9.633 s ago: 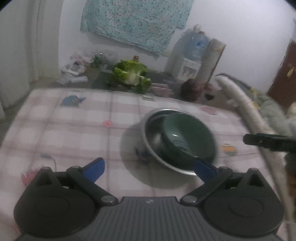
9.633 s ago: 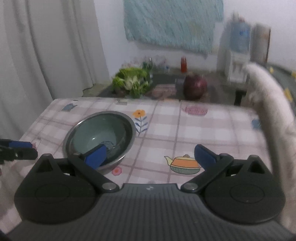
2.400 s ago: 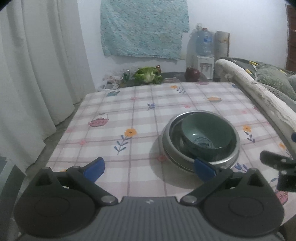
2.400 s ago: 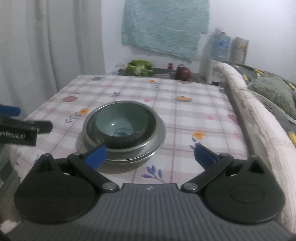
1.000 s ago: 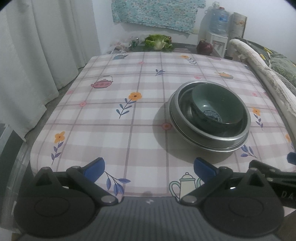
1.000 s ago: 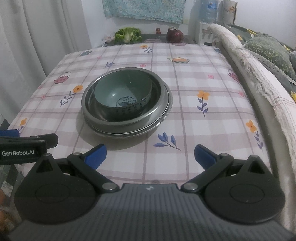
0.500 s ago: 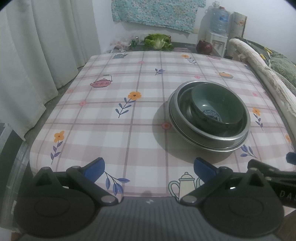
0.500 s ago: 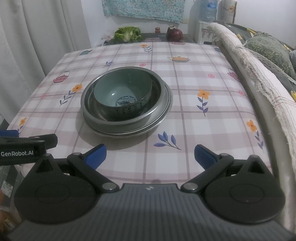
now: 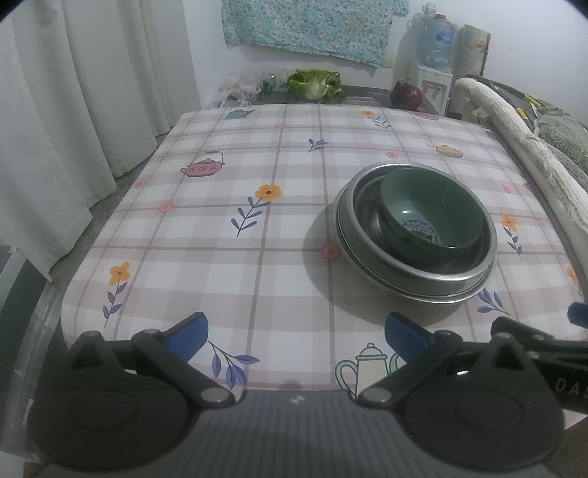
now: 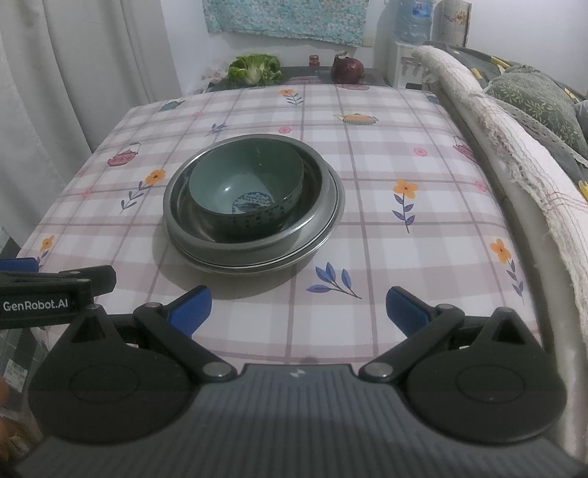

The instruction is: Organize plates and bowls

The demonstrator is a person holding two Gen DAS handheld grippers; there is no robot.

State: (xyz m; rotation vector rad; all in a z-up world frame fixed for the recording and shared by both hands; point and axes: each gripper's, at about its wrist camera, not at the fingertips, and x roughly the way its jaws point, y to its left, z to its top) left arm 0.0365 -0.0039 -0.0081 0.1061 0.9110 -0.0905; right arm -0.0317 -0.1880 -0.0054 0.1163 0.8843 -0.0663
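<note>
A table (image 9: 257, 235) covered with a pink-and-white checked cloth printed with flowers, leaves and teapots fills most of both views. White curtains (image 9: 73, 110) hang along its left side, and a padded rail draped with a frayed white cloth (image 10: 514, 147) runs along its right side. On the far wall hangs a blue floral cloth (image 9: 312, 25); a water dispenser with its bottle (image 9: 435, 47) stands in the far right corner.

The stack of dishes sits on the table, toward the right in the left wrist view and near the centre in the right wrist view. Two nested steel basins (image 9: 415, 272) (image 10: 323, 206) form the base, their rims lying one just above the other. A dark green bowl (image 9: 430, 209) (image 10: 246, 191) with a blue patterned bottom rests upright inside the upper basin.

The left gripper (image 9: 296, 331) hovers over the near edge of the table, blue-padded fingers spread wide, grasping nothing. The right gripper (image 10: 297, 307) hovers likewise at the near edge, fingers spread and empty, just short of the stack. Each gripper's side shows at the margin of the other's view.

Beyond the far edge lie a leafy green cabbage (image 10: 255, 68) and a red cabbage (image 10: 347, 70).
</note>
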